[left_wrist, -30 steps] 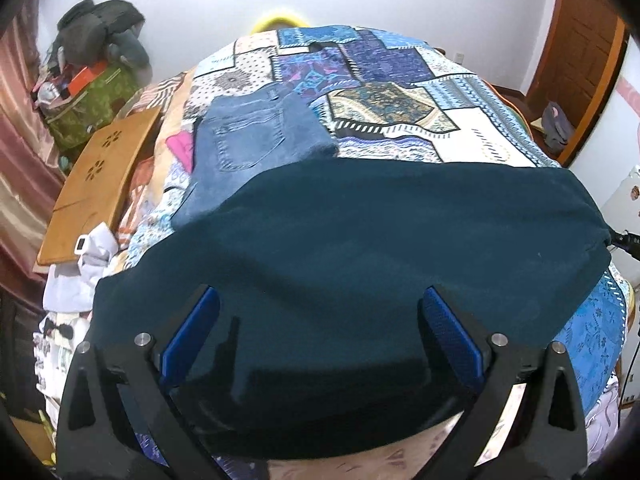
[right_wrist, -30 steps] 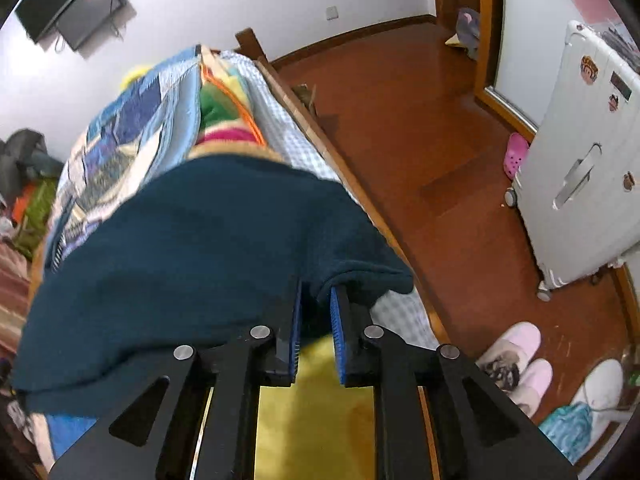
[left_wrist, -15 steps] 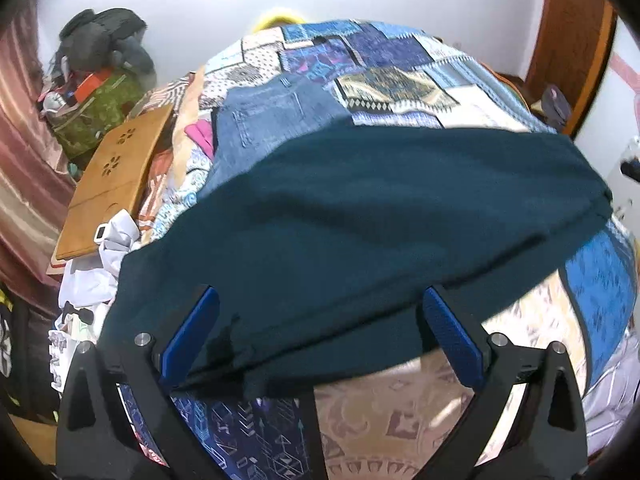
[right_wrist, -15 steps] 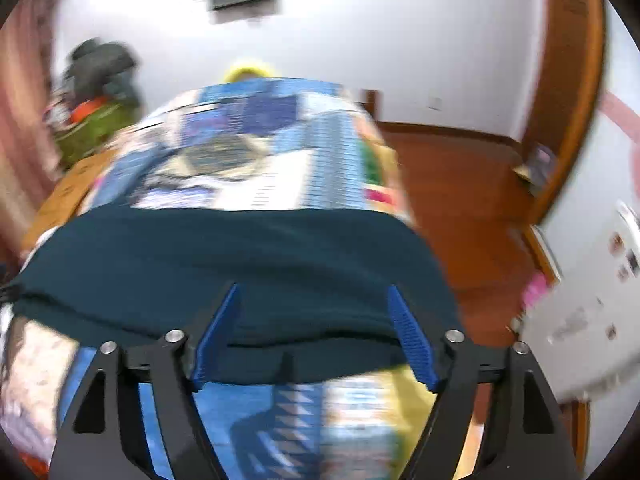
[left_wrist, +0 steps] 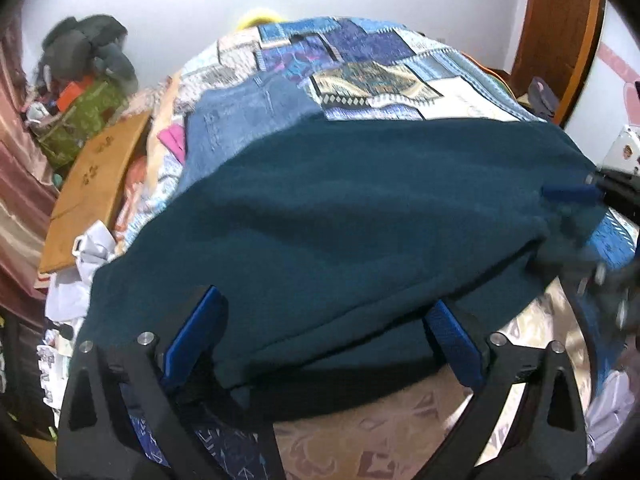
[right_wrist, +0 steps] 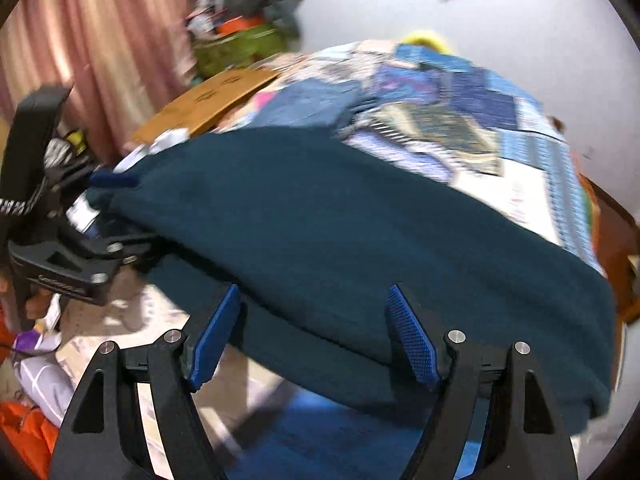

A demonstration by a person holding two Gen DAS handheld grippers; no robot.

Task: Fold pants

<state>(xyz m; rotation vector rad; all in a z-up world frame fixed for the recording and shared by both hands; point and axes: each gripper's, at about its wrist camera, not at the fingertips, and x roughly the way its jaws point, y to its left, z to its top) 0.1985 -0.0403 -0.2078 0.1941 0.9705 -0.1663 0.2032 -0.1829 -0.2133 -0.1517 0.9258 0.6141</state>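
Note:
The dark teal pants point(left_wrist: 340, 220) lie folded in a wide band across the near part of the bed; they also show in the right wrist view point(right_wrist: 360, 232). My left gripper point(left_wrist: 324, 340) is open, its blue pads either side of the pants' near edge, touching nothing firmly. My right gripper point(right_wrist: 312, 332) is open too, over the near edge at the other end. Each gripper shows in the other's view, the right one point(left_wrist: 600, 216) blurred, the left one point(right_wrist: 72, 248) at the pants' left end.
A patchwork quilt point(left_wrist: 380, 72) covers the bed. Folded blue jeans point(left_wrist: 248, 120) lie beyond the teal pants. A wooden board point(left_wrist: 96, 192), white cloth and clutter sit at the bed's left side. A pink curtain point(right_wrist: 100, 40) and a wooden door point(left_wrist: 560, 32) flank the room.
My right gripper let go of the pants' corner, opened, and swung round to face the bed. The left gripper stayed open and drew back a little; the pants settled flat.

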